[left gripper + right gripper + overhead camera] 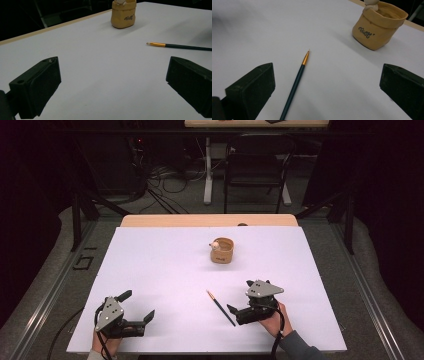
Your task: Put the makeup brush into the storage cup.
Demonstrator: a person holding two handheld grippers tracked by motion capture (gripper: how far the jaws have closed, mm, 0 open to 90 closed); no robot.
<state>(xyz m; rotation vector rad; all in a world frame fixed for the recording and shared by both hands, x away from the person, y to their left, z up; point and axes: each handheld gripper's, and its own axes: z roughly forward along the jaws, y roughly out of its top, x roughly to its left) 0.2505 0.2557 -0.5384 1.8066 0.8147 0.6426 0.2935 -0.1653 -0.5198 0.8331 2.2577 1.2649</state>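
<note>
Farther back, a tan pot (pixel 222 251) stands alone on the white table (pixel 160 270), well clear of the dark green pencil (pixel 220 307), which lies flat just left of the right gripper (pixel 240 296), whose jaws gape wide and empty, like the left gripper (pixel 137 305).

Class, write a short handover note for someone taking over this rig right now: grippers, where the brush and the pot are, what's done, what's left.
Left gripper: open, holding nothing, near the table's front left.
Right gripper: open, holding nothing, right beside the brush's handle end.
Brush: lying flat on the white table, its gold ferrule and tip pointing toward the pot.
Pot: tan, sack-shaped, upright farther back, apart from the brush.
Done: nothing gripped yet.
Left: probably grasp the brush with the right gripper and put it in the pot.
</note>
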